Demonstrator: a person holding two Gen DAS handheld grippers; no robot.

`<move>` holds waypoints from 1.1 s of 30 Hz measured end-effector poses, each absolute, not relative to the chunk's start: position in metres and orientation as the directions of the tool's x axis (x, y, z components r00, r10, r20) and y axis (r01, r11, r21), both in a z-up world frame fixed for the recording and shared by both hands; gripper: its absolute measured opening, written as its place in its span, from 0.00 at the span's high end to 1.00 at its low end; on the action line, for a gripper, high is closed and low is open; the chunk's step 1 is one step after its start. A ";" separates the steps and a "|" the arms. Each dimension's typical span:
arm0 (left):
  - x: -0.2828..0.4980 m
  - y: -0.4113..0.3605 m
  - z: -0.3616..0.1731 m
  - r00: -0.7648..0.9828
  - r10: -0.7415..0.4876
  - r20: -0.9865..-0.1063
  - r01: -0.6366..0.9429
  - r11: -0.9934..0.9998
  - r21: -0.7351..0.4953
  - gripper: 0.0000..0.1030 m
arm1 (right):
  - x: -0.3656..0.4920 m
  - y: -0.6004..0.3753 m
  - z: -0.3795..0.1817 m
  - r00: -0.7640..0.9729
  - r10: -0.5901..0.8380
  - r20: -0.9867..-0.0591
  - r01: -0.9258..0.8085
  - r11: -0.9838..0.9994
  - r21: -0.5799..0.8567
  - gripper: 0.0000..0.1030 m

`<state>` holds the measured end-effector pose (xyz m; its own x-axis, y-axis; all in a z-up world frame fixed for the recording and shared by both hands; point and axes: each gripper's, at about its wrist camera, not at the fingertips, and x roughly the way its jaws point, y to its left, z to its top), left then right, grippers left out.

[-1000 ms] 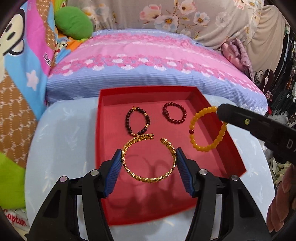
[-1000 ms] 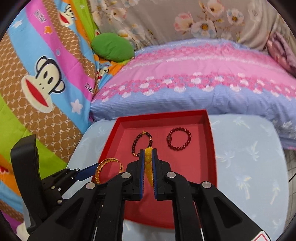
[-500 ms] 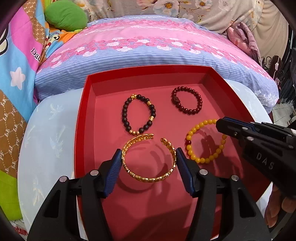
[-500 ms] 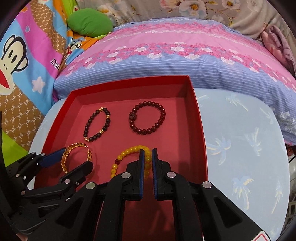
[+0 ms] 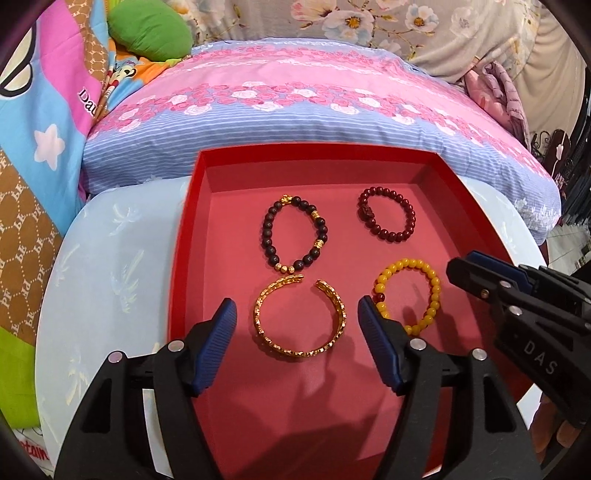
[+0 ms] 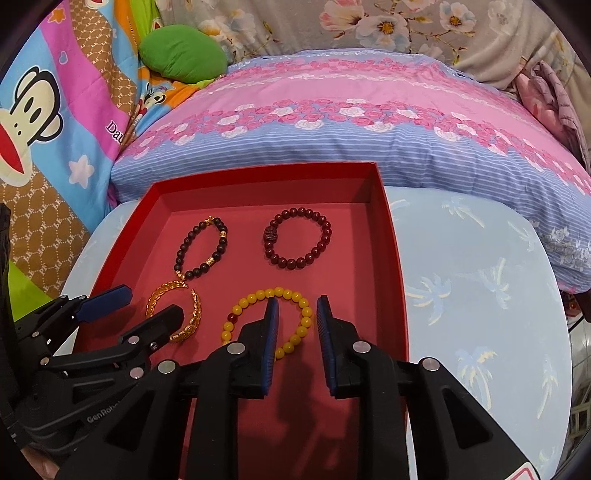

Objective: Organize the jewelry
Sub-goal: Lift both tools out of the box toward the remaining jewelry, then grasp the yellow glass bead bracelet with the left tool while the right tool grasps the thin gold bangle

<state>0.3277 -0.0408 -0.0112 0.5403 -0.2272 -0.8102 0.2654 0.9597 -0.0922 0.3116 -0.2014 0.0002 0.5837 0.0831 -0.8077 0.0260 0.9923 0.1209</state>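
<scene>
A red tray (image 5: 192, 206) (image 6: 397, 280) holds several bracelets. A gold cuff (image 5: 300, 320) (image 6: 192, 317) lies free on the tray floor between the open jaws of my left gripper (image 5: 297, 314), which also shows in the right wrist view (image 6: 147, 306). A yellow bead bracelet (image 5: 430, 291) (image 6: 255, 297) lies on the floor just ahead of my right gripper (image 6: 295, 310), which is open and empty; it also shows in the left wrist view (image 5: 461, 264). A dark bead bracelet with gold beads (image 5: 293, 232) (image 6: 201, 249) and a dark red bead bracelet (image 5: 388, 218) (image 6: 297, 236) lie farther back.
The tray rests on a pale blue round table (image 5: 107, 258) (image 6: 480, 280). A pink and blue pillow (image 5: 295, 99) (image 6: 351, 110) lies right behind it. A cartoon blanket (image 6: 40, 110) and a green cushion (image 5: 147, 31) are at the left.
Both grippers opened: the left let go of the gold cuff, the right let go of the yellow bracelet. Both bracelets now lie on the tray floor, and both grippers have drawn back a little.
</scene>
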 end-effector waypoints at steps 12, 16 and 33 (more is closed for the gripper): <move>0.280 -0.017 0.019 0.585 -0.234 -0.776 0.238 0.965 -0.112 0.37 | 0.255 -0.199 0.030 0.614 0.106 -0.782 0.013 0.989 0.145 0.79; 0.250 -0.007 0.024 0.598 -0.218 -0.771 0.226 0.969 -0.099 0.37 | 0.227 -0.196 0.036 0.614 0.111 -0.781 0.000 0.990 0.141 0.79; 0.139 0.021 -0.011 0.521 -0.202 -0.829 0.219 0.971 -0.098 0.37 | 0.110 -0.164 0.000 0.513 0.156 -0.844 -0.069 0.988 0.141 0.79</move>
